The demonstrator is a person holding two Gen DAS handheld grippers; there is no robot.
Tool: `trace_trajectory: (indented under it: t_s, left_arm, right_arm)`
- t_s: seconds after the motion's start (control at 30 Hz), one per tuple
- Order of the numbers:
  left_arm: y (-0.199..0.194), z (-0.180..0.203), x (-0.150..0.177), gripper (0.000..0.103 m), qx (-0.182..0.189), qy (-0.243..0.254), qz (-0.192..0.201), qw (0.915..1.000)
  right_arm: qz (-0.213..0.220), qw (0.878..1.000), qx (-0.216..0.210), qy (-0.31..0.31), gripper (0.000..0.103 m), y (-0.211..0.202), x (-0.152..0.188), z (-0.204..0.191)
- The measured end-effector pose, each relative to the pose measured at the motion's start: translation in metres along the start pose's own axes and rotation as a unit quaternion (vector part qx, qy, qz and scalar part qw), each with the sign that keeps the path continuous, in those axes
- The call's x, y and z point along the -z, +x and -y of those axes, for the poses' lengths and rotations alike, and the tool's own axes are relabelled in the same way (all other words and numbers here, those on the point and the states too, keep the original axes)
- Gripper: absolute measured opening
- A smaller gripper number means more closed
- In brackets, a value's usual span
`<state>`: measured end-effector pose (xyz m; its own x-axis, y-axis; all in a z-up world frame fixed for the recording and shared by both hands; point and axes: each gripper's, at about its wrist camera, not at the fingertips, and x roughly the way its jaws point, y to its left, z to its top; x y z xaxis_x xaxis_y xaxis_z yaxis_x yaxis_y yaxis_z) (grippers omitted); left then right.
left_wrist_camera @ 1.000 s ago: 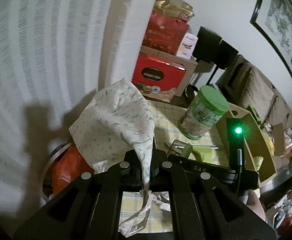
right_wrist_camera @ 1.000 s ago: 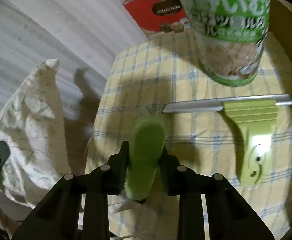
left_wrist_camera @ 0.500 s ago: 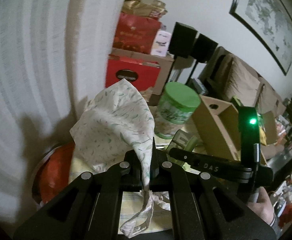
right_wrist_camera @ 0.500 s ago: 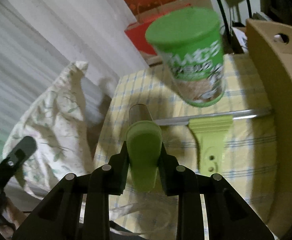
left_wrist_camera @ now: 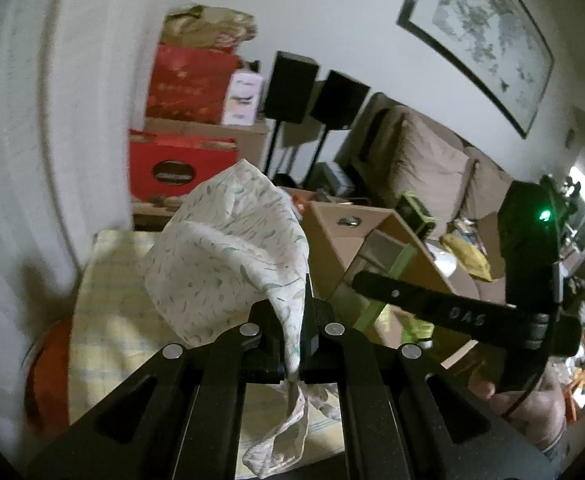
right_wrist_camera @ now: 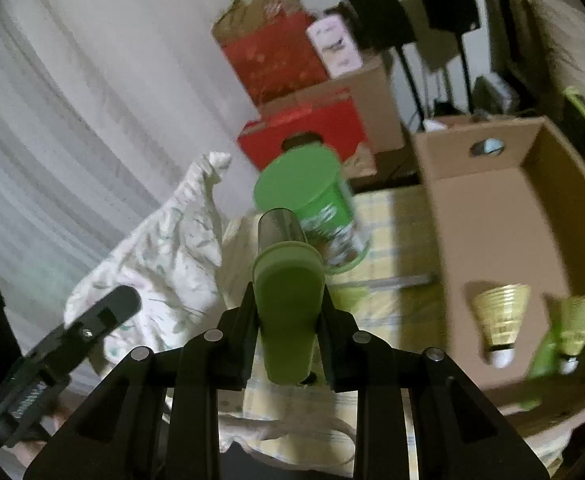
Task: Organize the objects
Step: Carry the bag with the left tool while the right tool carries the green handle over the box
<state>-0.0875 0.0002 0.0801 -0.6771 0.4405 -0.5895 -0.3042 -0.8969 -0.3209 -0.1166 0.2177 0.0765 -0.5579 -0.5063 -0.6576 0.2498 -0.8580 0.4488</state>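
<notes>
The white leaf-printed cloth bag (left_wrist_camera: 232,248) hung pinched in the left gripper (left_wrist_camera: 298,340), whose jaws were clamped tight on its fabric above the yellow checked tablecloth (left_wrist_camera: 108,280). The right gripper (right_wrist_camera: 288,320) was closed around a green-handled tool with a metal tip (right_wrist_camera: 286,280). Near the tablecloth's right edge stood an open cardboard box (right_wrist_camera: 488,240) holding two yellow shuttlecocks (right_wrist_camera: 500,324); a green-lidded jar (right_wrist_camera: 312,200) stood beside it.

The only legible marking is the embossed lettering "DAS", seen upside down on the black bar of the right gripper (left_wrist_camera: 458,314) in the left wrist view; print on the green canister (right_wrist_camera: 312,216) and red box (left_wrist_camera: 180,168) is blurred beyond reading.
</notes>
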Motion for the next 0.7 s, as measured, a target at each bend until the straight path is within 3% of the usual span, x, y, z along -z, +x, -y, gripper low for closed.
trace_trajectory:
  t_s: [0.47,0.7]
  left_arm:
    - [0.042,0.091,-0.015,0.004,0.084,0.033,-0.012,0.9958]
    - [0.071,0.135,-0.014,0.004,0.095,0.058,-0.015,0.9937]
  right_arm:
    - [0.055,0.996,0.066,0.035,0.026,-0.093,-0.018,0.068]
    - [0.059,0.993,0.089,0.057,0.026,-0.108,-0.011,0.099]
